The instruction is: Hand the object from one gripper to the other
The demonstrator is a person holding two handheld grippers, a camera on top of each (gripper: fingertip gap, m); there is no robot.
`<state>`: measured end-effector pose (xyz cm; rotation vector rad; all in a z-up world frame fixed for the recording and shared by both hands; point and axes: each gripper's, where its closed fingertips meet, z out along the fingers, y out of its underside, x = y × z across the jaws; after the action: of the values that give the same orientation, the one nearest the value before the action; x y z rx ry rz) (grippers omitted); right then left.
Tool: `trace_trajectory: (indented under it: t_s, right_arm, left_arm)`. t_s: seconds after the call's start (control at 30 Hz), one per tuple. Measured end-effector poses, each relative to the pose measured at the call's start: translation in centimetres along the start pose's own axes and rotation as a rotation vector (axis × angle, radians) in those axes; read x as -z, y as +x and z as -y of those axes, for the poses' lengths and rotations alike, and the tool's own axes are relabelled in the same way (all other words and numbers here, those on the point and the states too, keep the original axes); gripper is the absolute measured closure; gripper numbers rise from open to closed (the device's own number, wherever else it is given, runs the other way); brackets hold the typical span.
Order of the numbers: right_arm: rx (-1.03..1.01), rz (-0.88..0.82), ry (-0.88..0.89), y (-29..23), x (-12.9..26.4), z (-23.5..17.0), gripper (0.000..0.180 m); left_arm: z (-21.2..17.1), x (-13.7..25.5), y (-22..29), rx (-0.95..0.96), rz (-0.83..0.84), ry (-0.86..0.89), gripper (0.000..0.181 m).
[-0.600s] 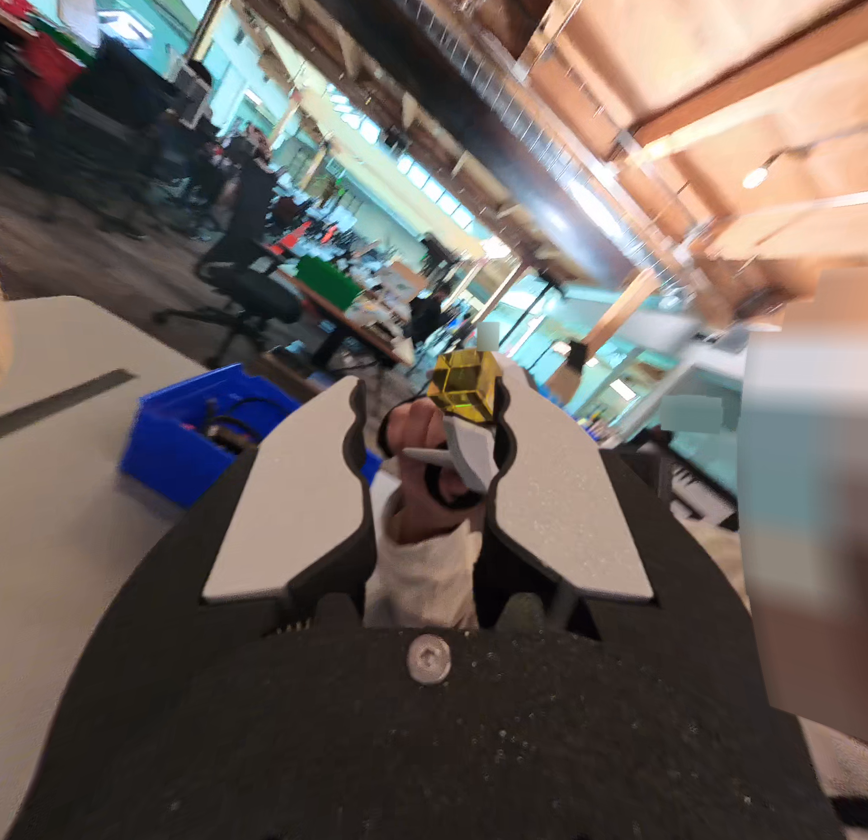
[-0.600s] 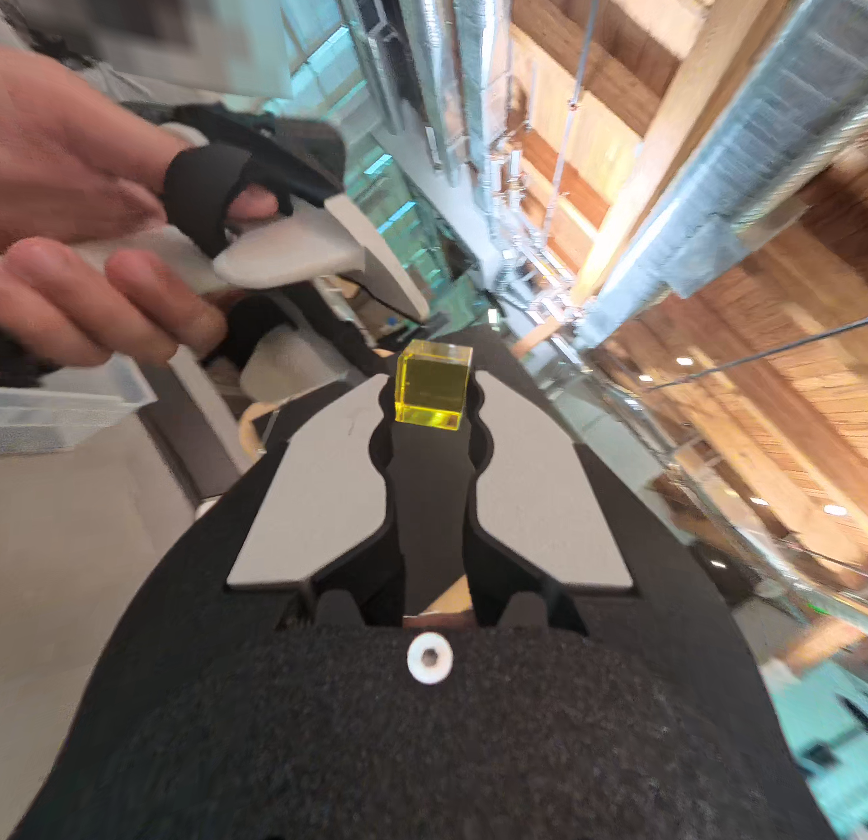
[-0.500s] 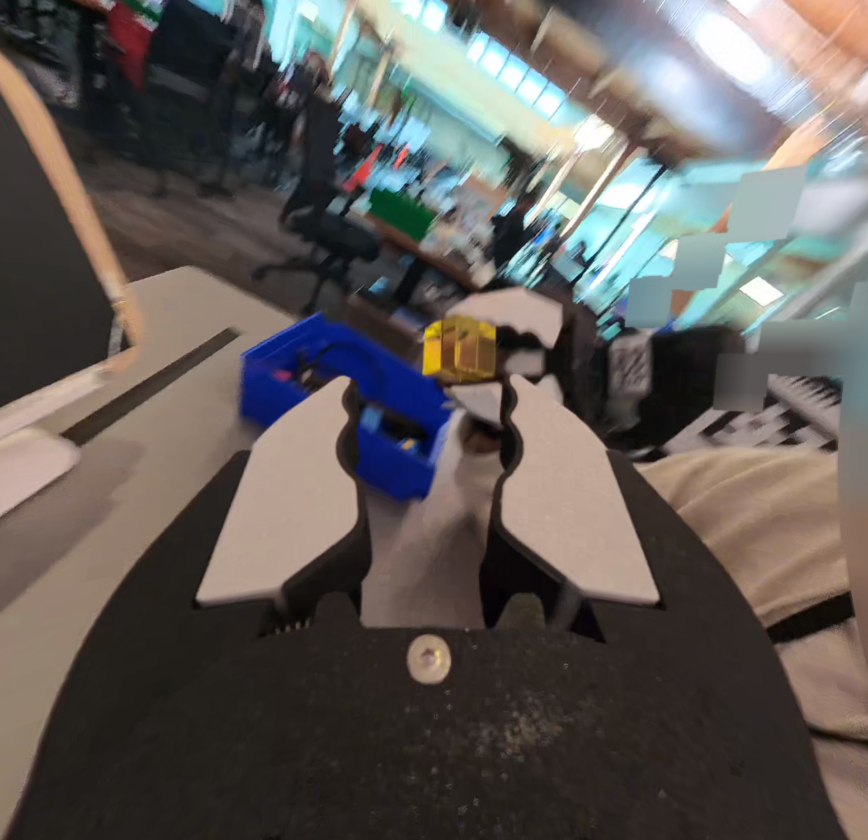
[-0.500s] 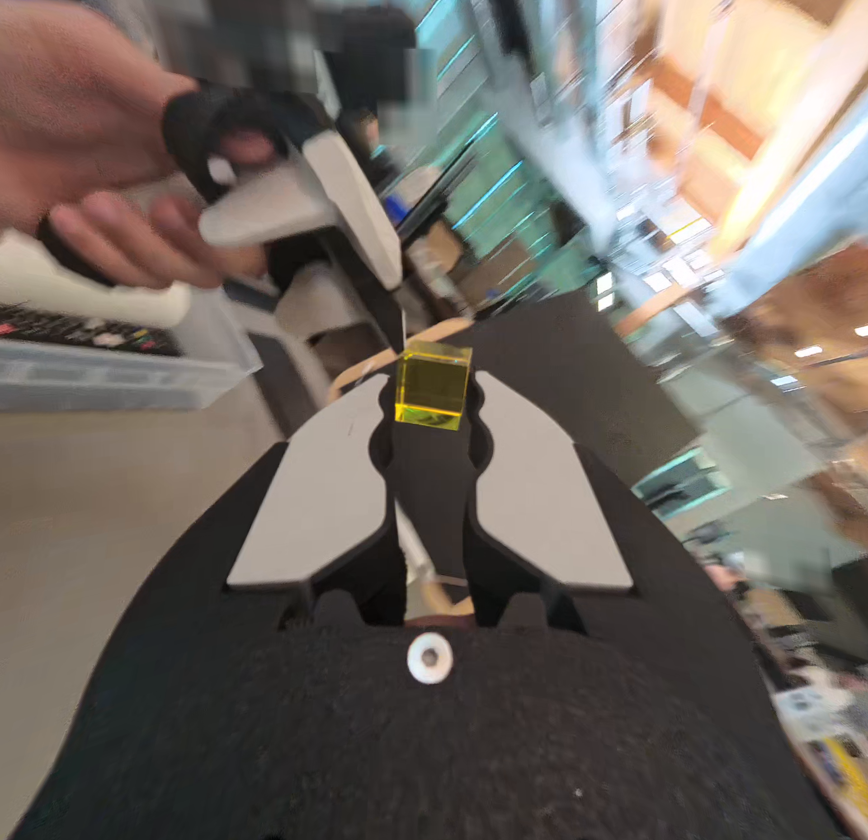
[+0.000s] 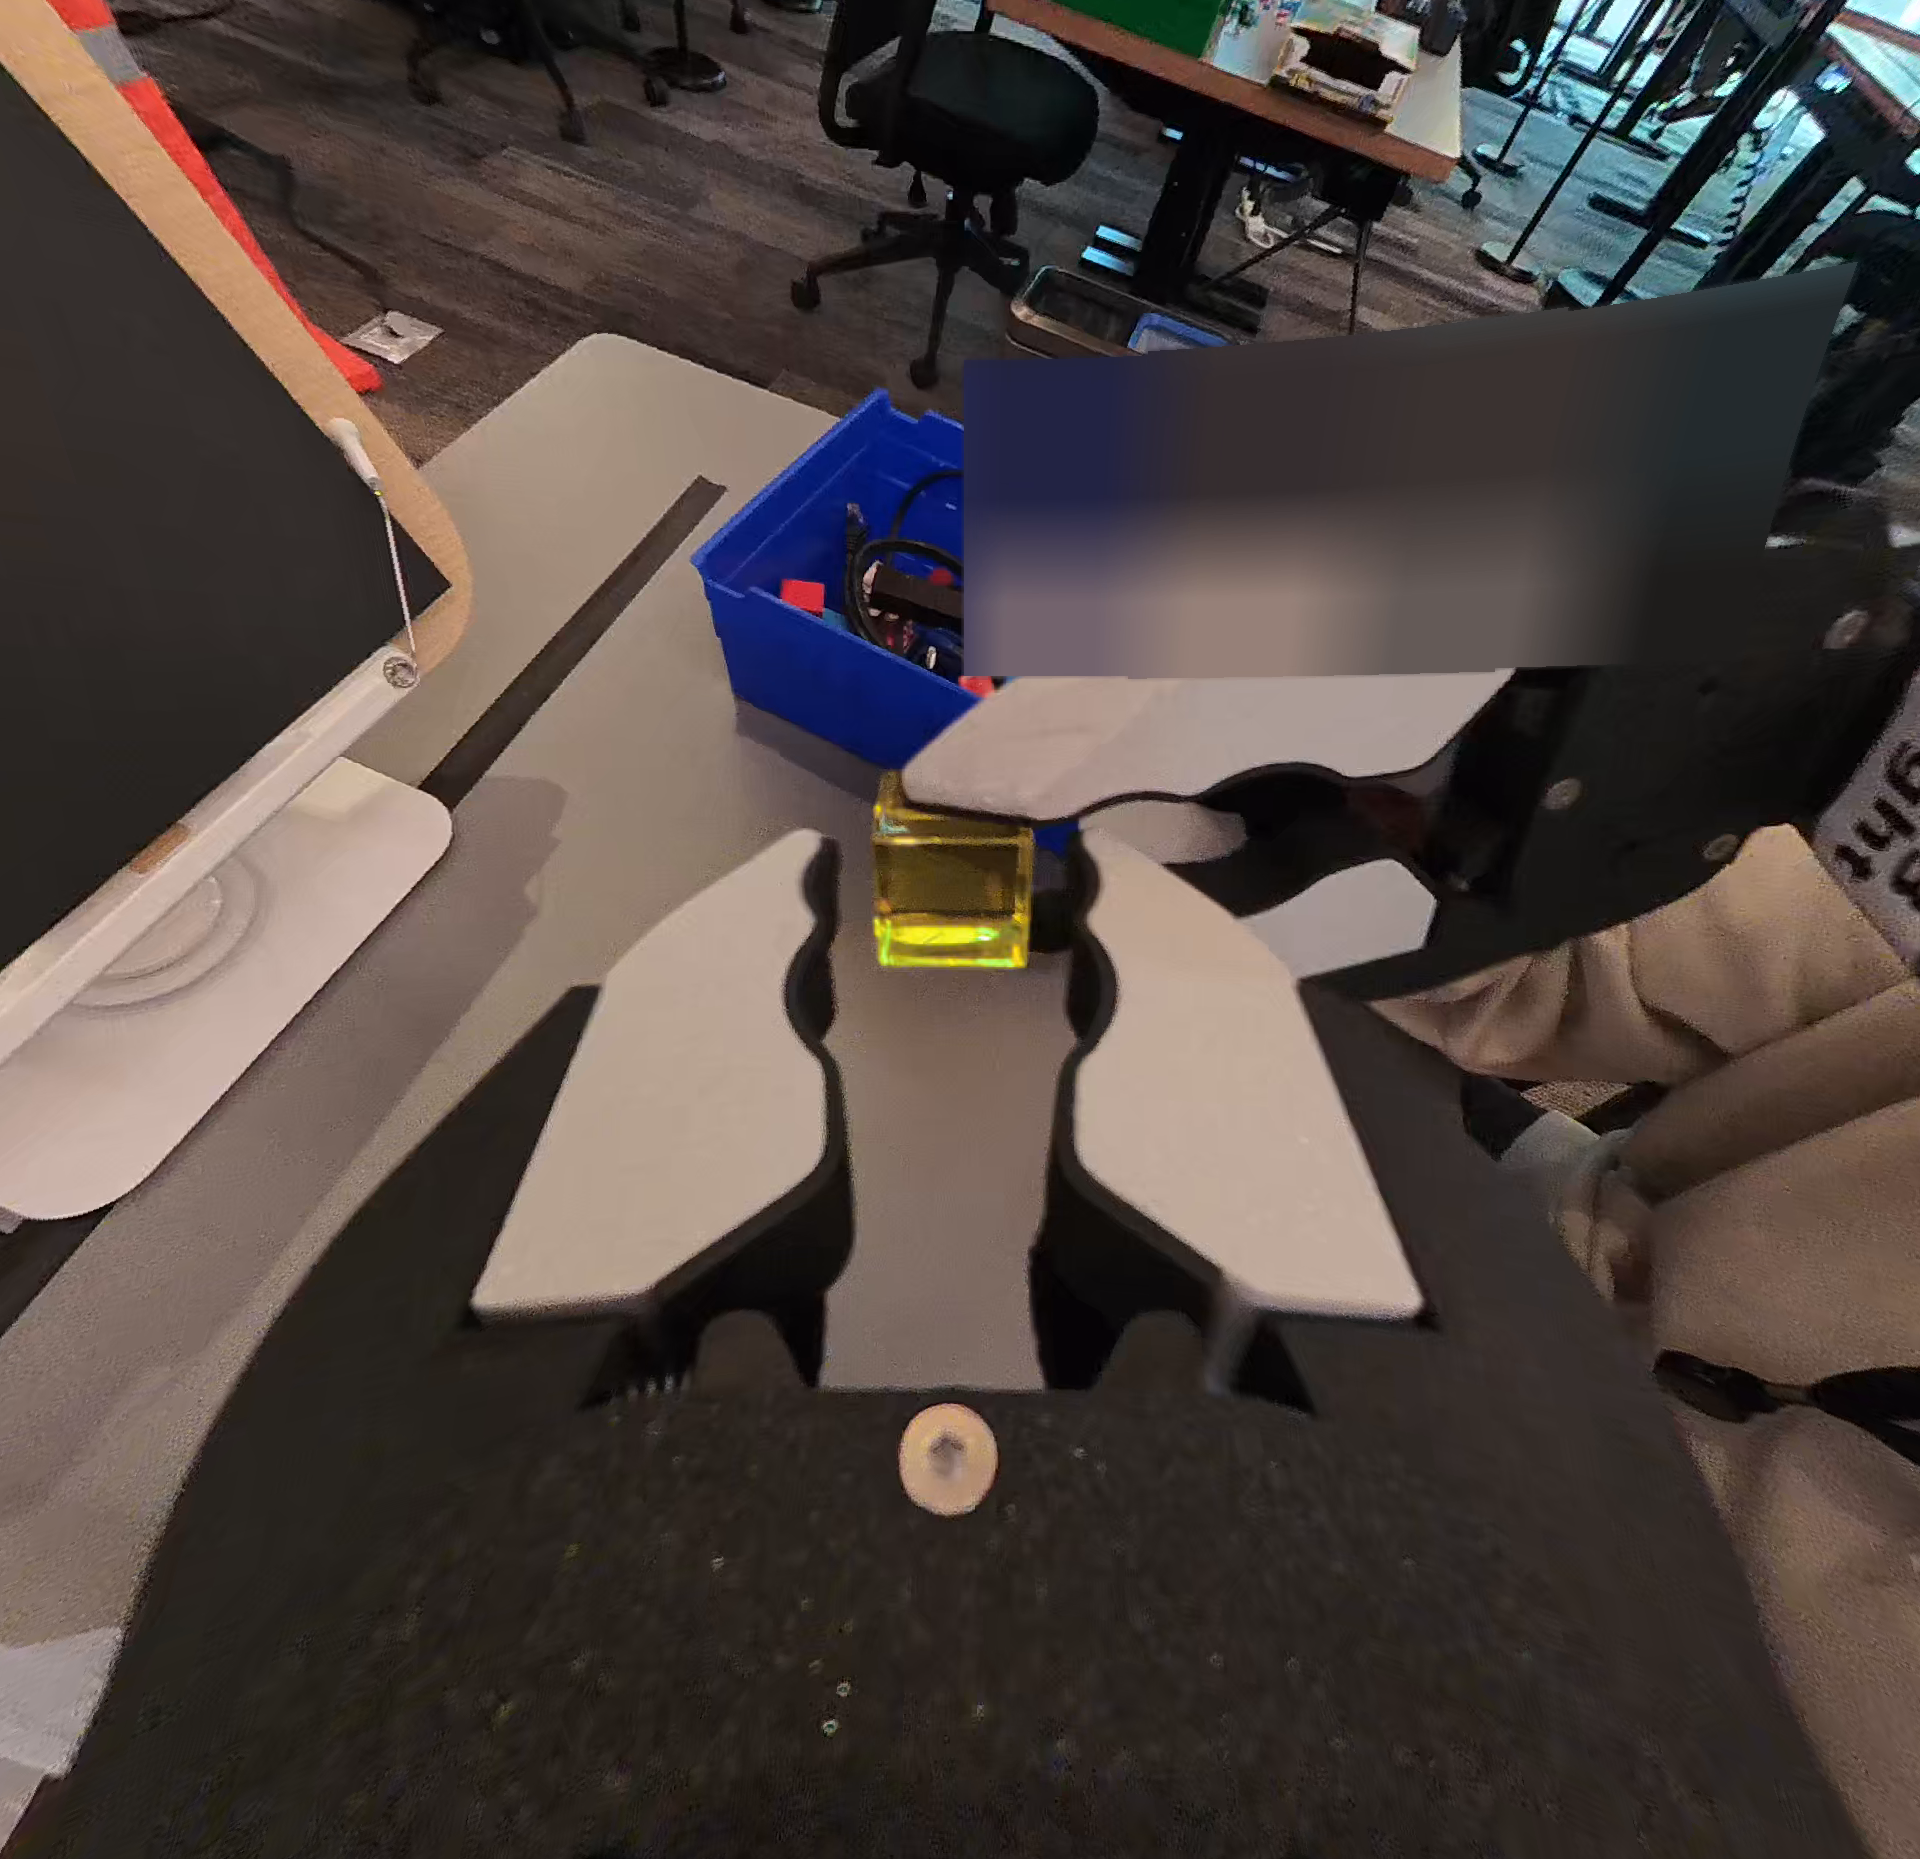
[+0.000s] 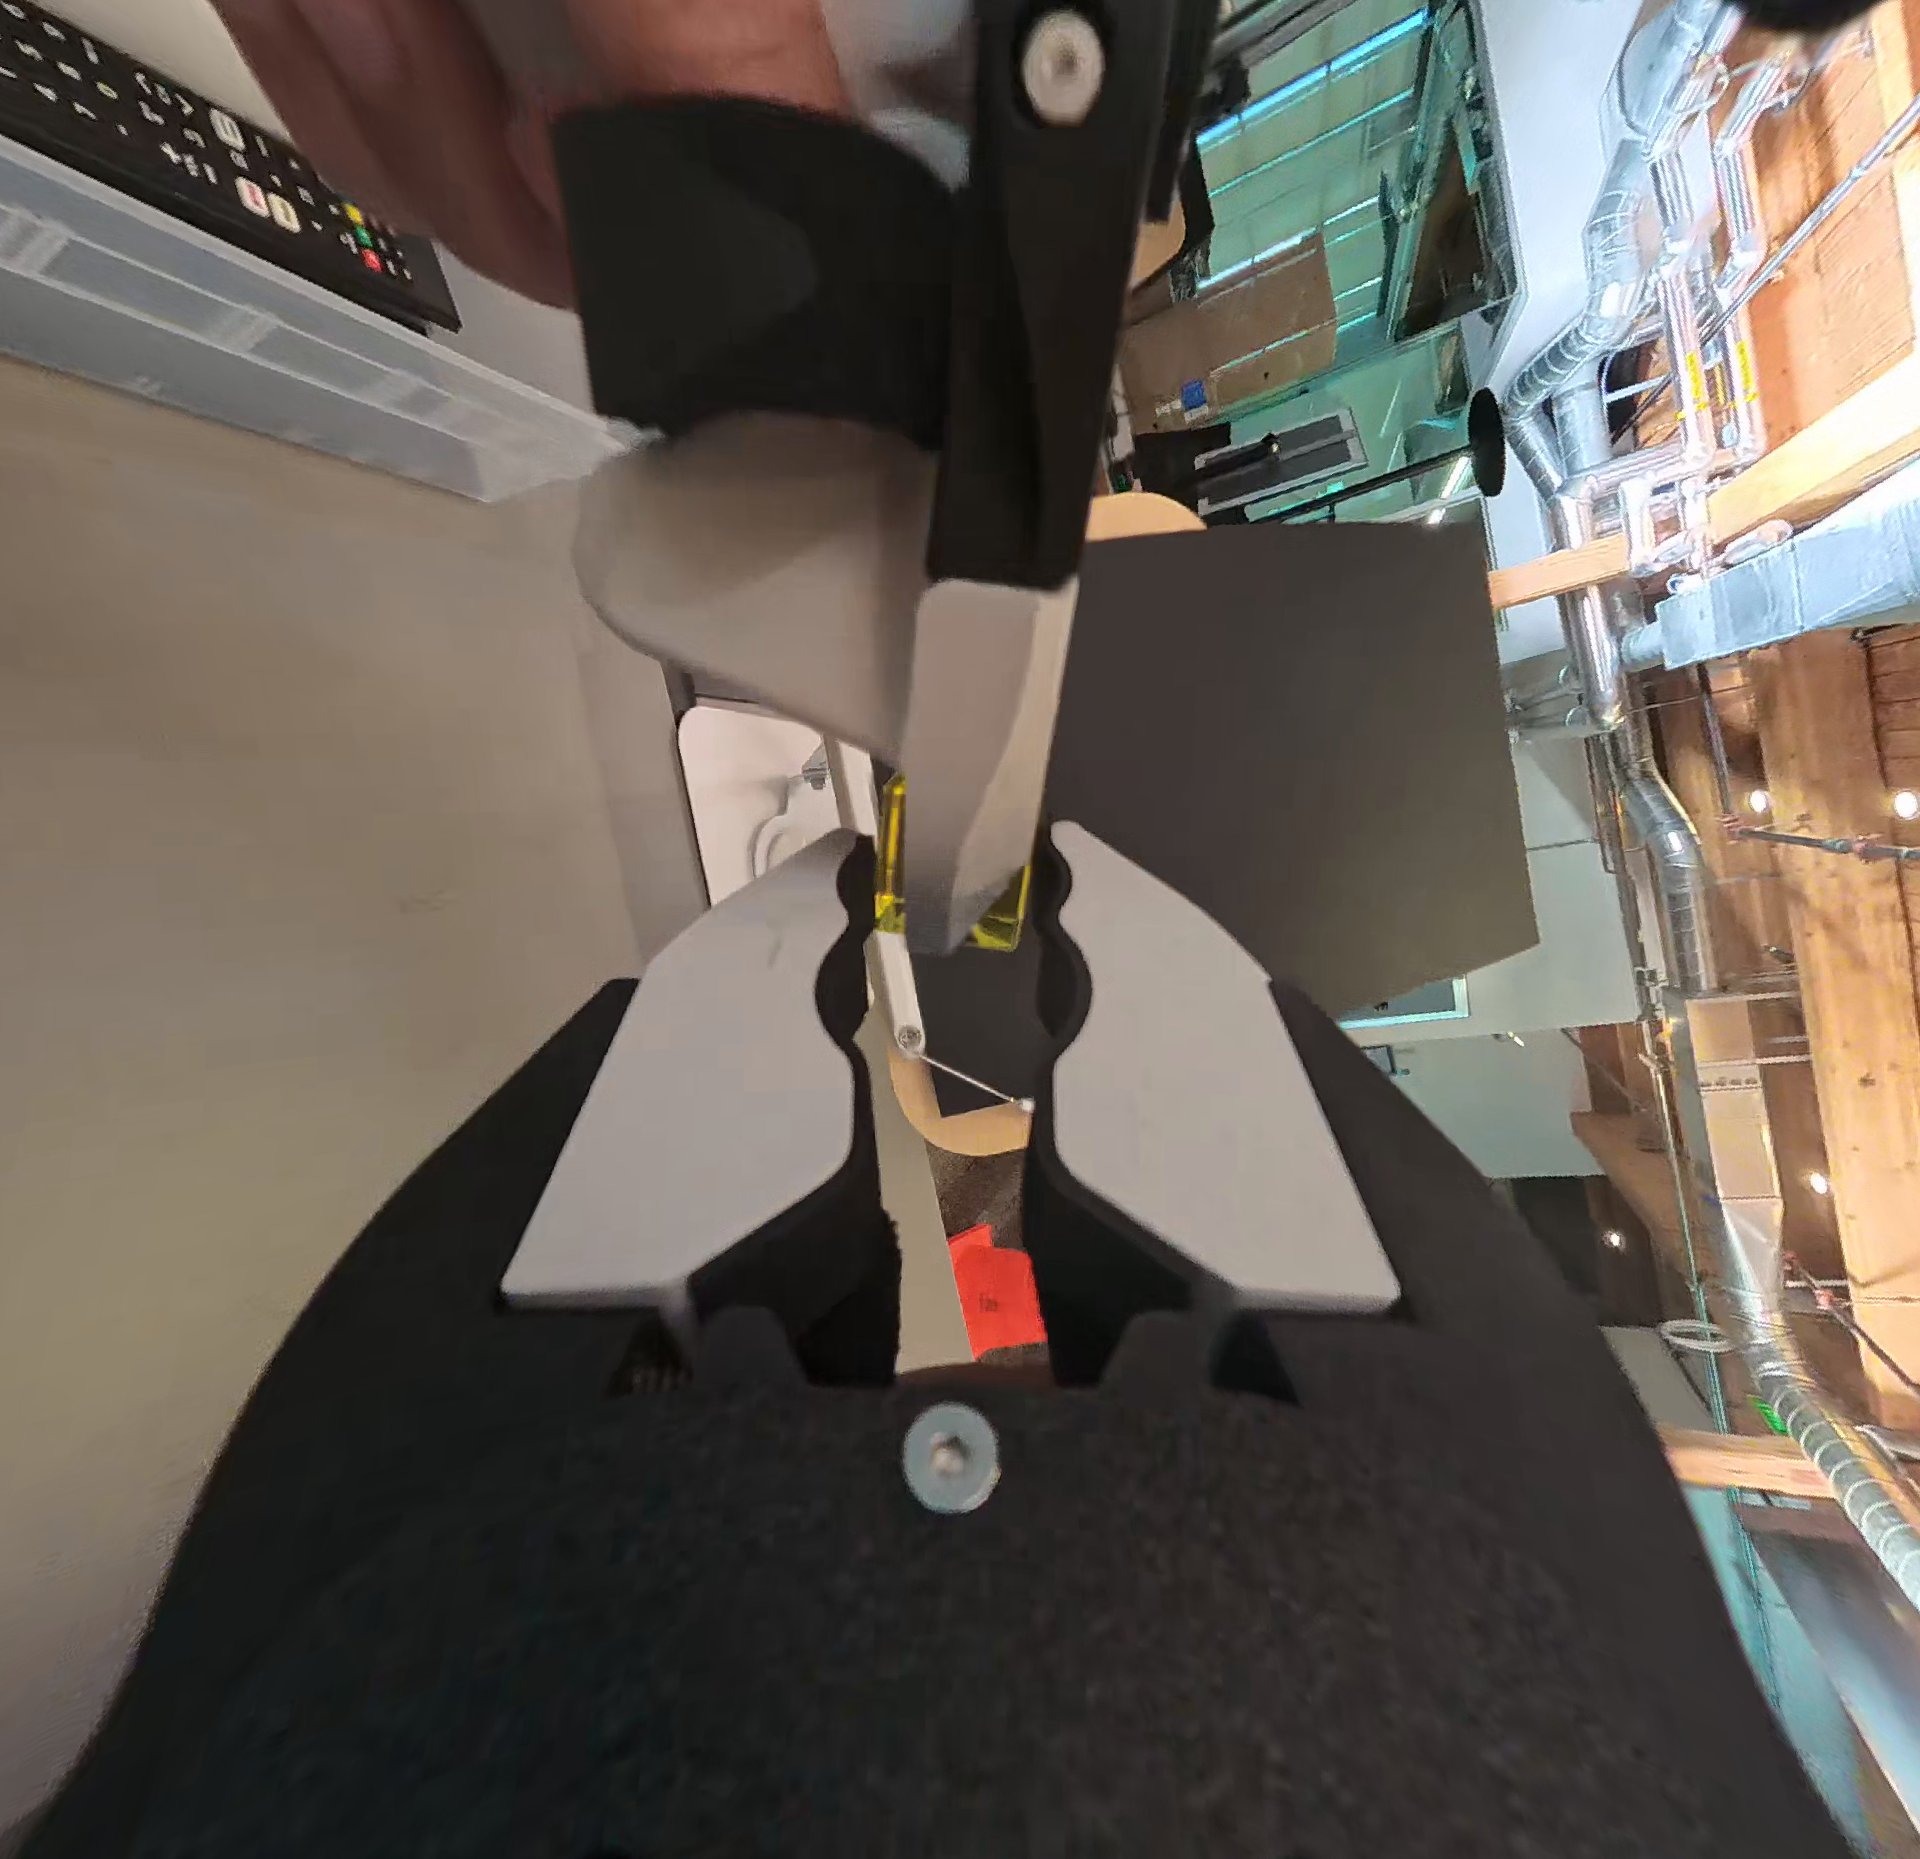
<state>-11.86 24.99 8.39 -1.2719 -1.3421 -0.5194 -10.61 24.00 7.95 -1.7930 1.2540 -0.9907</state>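
A clear yellow cube (image 5: 951,895) is held above the grey table (image 5: 582,770). My right gripper (image 6: 951,895) is shut on it; in the left wrist view it reaches in from the right, with its upper finger (image 5: 1143,739) on top of the cube. My left gripper (image 5: 951,905) is open, its fingertips on either side of the cube with a small gap on each side. In the right wrist view one left finger (image 6: 966,749) comes down from above and hides most of the cube (image 6: 890,864).
A blue bin (image 5: 821,666) of cables and small parts stands just behind the cube. A monitor (image 5: 156,521) on a white base (image 5: 208,978) is at the left. A beige sleeve (image 5: 1662,978) is at the right. A black remote (image 6: 208,168) lies on a clear box. Both grippers' tips are close together, under 4 cm apart.
Both views have swung down toward the table. My left gripper has closed in on the cube, which now sits between its open fingers. My right gripper still holds the cube.
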Motion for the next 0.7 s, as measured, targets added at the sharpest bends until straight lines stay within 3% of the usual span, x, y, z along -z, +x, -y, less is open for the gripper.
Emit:
trace_trajectory:
  t_s: [0.03,0.07,0.43,0.53,0.6,0.7]
  right_arm:
    - [0.003,0.005,0.008,-0.2,-0.1,0.2,0.151]
    - [0.009,0.005,-0.003,-0.3,-0.1,0.1,0.151]
    - [-0.013,-0.021,0.100,0.0,0.7,0.9,0.147]
    - [-0.133,0.075,0.216,-0.2,1.5,1.5,0.144]
    - [-0.269,0.159,0.319,0.1,2.0,2.0,0.152]
    - [-0.507,0.360,0.489,-0.5,2.9,3.7,0.155]
  left_arm:
    - [-0.1,-0.1,-0.1,-0.005,-0.004,-0.006,0.152]
    - [-0.3,-0.1,-0.1,0.000,-0.013,-0.012,0.153]
    - [0.0,1.4,-0.4,0.020,-0.064,0.017,0.153]
    - [1.0,3.2,-0.2,-0.027,-0.119,0.101,0.153]
    - [1.5,4.3,0.2,-0.044,-0.164,0.151,0.154]
    - [2.1,5.6,1.1,-0.036,-0.244,0.209,0.153]
